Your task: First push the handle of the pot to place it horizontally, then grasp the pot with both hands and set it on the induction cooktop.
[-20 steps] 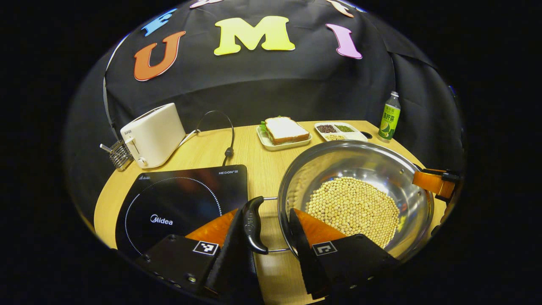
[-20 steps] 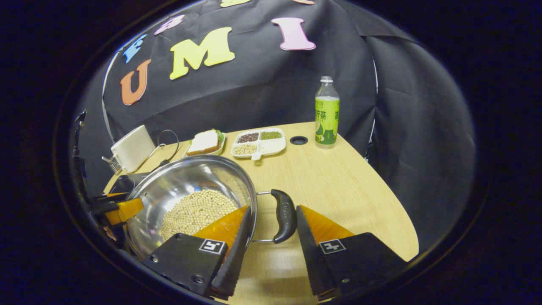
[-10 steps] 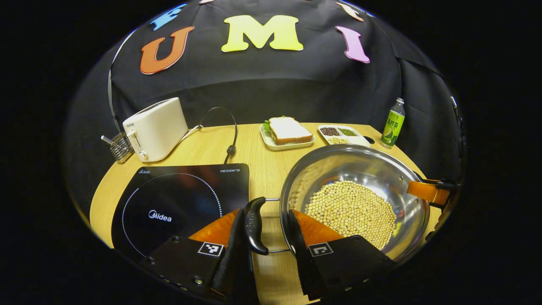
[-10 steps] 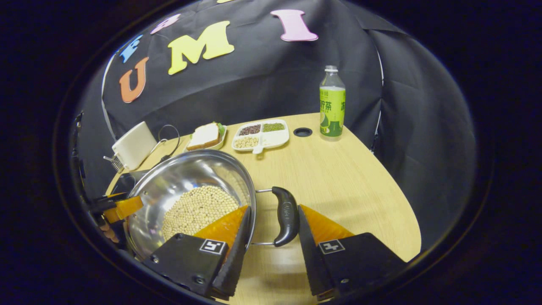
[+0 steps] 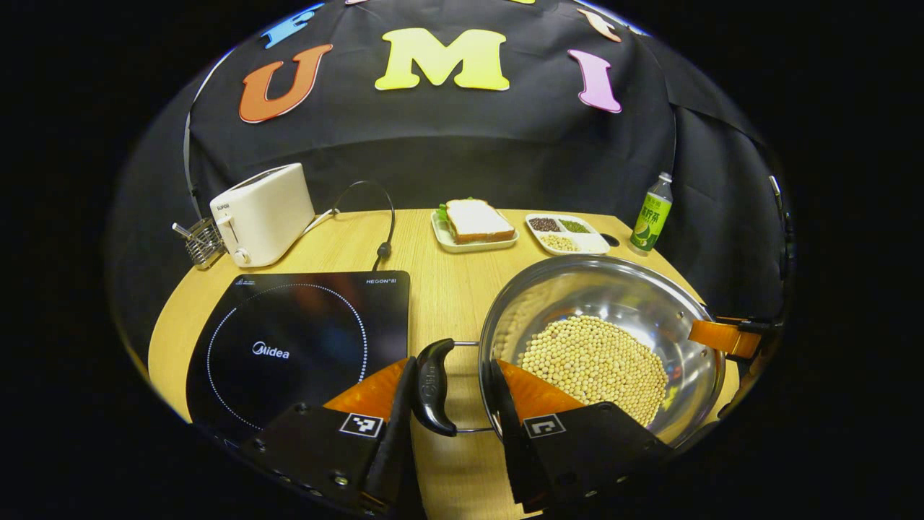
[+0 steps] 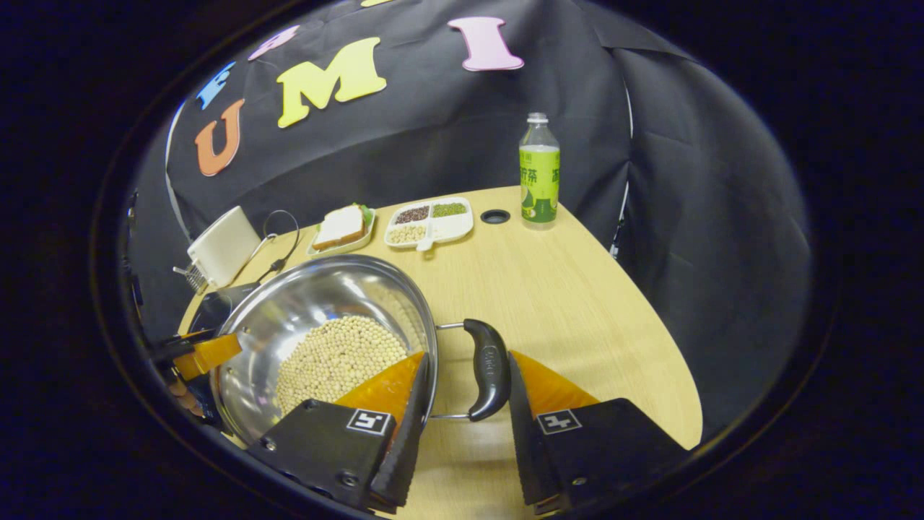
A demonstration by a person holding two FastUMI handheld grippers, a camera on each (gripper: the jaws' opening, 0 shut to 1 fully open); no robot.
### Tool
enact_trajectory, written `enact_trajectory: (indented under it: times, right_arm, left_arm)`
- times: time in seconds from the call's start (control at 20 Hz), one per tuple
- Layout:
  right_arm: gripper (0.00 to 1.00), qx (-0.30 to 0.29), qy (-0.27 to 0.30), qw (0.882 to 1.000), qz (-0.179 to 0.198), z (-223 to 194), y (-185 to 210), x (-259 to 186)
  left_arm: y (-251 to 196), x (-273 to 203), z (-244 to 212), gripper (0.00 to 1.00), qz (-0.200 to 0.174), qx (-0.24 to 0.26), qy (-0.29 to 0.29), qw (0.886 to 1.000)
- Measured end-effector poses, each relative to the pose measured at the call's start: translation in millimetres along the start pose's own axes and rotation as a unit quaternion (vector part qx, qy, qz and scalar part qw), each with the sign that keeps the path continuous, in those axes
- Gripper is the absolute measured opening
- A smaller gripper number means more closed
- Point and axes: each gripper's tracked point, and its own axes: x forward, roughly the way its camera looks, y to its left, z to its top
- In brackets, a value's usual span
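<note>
Left gripper (image 5: 451,404): jaws part-open, straddling the pot's near black handle (image 5: 432,386); one finger against the handle's outer face, the other at the pot wall, so not clamped on the handle alone. Firm grip or not: cannot tell.
Right gripper (image 6: 462,404): same arrangement on the opposite black handle (image 6: 488,369); handle between the fingers, inner finger overlapping the rim. Contact pressure: cannot tell.
Both handles lying level, out from the rim.
Pot (image 5: 613,296): steel, wide, holding a heap of pale soybeans (image 5: 595,361). Located over the wooden table (image 5: 447,289), just right of the induction cooktop (image 5: 303,339), not on it. Lifted or resting: cannot tell.
Far side of table: white toaster (image 5: 263,213), sandwich on a tray (image 5: 476,224), divided dish of grains (image 5: 567,232), green-labelled bottle (image 5: 650,217).
</note>
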Motion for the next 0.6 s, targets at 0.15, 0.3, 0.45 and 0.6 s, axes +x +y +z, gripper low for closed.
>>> enact_trajectory:
  times: [0.15, 0.3, 0.45, 0.6]
  right_arm:
    - [0.58, -0.007, -0.012, 1.0, -0.005, 4, 5, -24]
    - [0.58, -0.018, -0.022, 1.0, -0.002, 9, 19, -44]
    - [0.59, -0.031, -0.025, 0.999, 0.011, 11, 44, -56]
    - [0.59, -0.054, -0.031, 0.998, 0.02, 14, 78, -65]
  left_arm:
    - [2, -18, 5, 0.56, -0.002, 0.002, -0.007, 1.0]
    - [13, -39, 10, 0.56, 0.002, -0.002, -0.017, 1.0]
    - [35, -60, 17, 0.56, 0.014, -0.007, -0.031, 0.999]
    - [65, -74, 18, 0.55, 0.026, -0.012, -0.043, 0.999]
